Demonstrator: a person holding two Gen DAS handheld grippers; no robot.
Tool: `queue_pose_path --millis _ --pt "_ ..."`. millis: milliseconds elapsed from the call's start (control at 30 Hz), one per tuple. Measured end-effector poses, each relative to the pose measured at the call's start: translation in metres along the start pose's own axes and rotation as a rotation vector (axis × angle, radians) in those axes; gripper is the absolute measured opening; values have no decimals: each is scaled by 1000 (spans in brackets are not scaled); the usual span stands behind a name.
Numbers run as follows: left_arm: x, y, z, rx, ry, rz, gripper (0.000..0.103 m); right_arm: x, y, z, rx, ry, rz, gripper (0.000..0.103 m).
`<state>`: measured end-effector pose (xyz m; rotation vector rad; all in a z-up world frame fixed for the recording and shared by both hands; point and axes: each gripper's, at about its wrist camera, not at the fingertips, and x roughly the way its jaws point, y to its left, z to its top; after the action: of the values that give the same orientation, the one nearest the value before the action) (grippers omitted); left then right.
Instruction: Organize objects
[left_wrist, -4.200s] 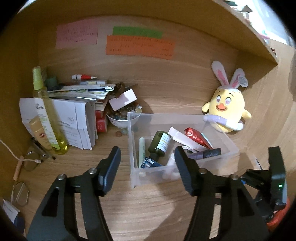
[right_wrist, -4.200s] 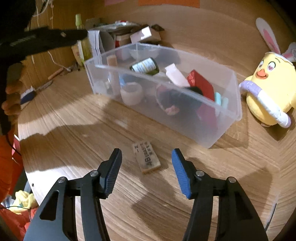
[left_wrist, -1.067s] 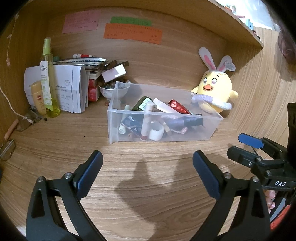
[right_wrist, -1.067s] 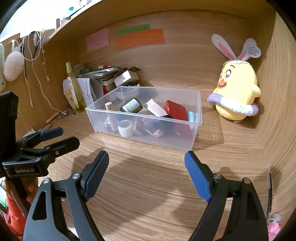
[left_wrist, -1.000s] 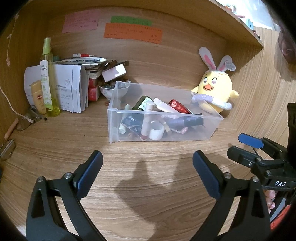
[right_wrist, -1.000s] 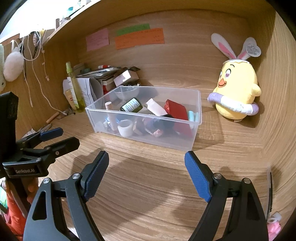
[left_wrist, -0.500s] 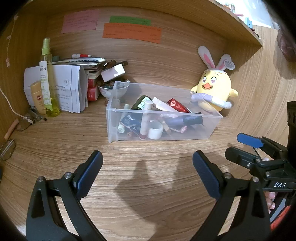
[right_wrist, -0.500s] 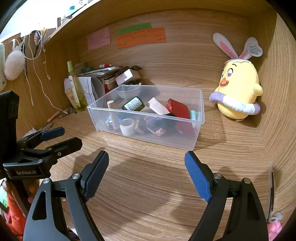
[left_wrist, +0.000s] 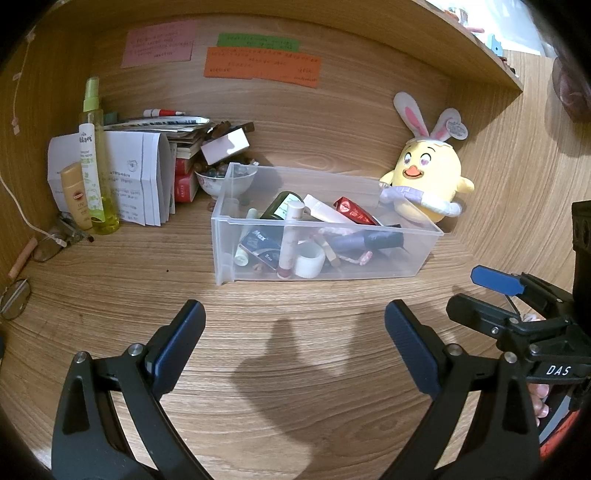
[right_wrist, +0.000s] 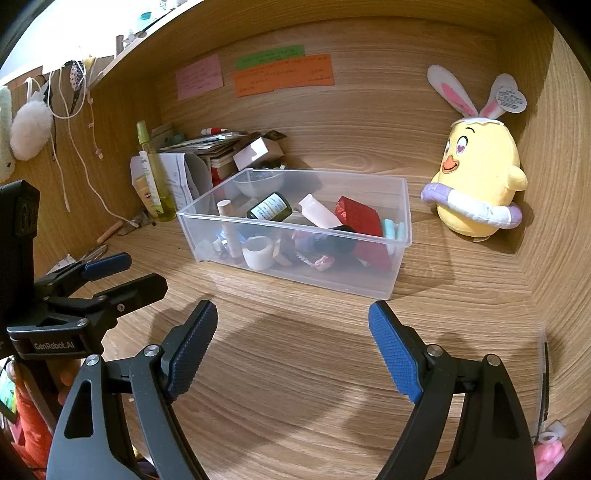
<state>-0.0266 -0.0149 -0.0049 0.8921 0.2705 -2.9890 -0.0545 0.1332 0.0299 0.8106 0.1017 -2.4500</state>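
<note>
A clear plastic bin (left_wrist: 424, 254) (right_wrist: 400, 206) stands on the wooden desk, filled with several small items: a dark green bottle (left_wrist: 280, 208) (right_wrist: 269, 206), a white tube (right_wrist: 319, 216), a red pouch (left_wrist: 354, 214) (right_wrist: 360, 214), a roll of white tape (left_wrist: 308, 260) (right_wrist: 258, 253) and a blue box (left_wrist: 260, 247). My left gripper (left_wrist: 293, 336) hovers open over bare desk in front of the bin, nothing between its fingers. My right gripper (right_wrist: 291, 336) is likewise open and empty, a little back from the bin's near corner. Each gripper shows at the edge of the other's view.
A yellow chick plush with rabbit ears (left_wrist: 424, 184) (right_wrist: 476, 184) sits to the right of the bin by the back wall. Left of the bin are papers (left_wrist: 129, 188), a yellow-green spray bottle (left_wrist: 94, 162), a small bowl (left_wrist: 229, 181) and stacked books. Glasses (left_wrist: 14, 299) lie at far left.
Four seconds ago both grippers were much closer to the bin, with a small wooden block on the desk by the right one. Over the last second, nothing has visibly changed.
</note>
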Motion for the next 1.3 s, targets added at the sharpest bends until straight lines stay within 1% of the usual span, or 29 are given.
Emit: queue_pose_path --millis 433,533,933,1167,1300 --pt "-6 -1 2 7 -21 -1 99 0 0 0 0 -1 0 82" --pt "-6 -2 2 12 -12 -19 99 0 0 0 1 -2 2 82" --pt "-4 -10 0 40 1 -11 100 -1 2 0 2 -4 4 82" --pt "-8 -9 0 28 -27 -2 101 0 2 0 3 1 5 82" --pt "-9 -8 1 21 -26 -6 101 0 2 -1 5 2 3 82"
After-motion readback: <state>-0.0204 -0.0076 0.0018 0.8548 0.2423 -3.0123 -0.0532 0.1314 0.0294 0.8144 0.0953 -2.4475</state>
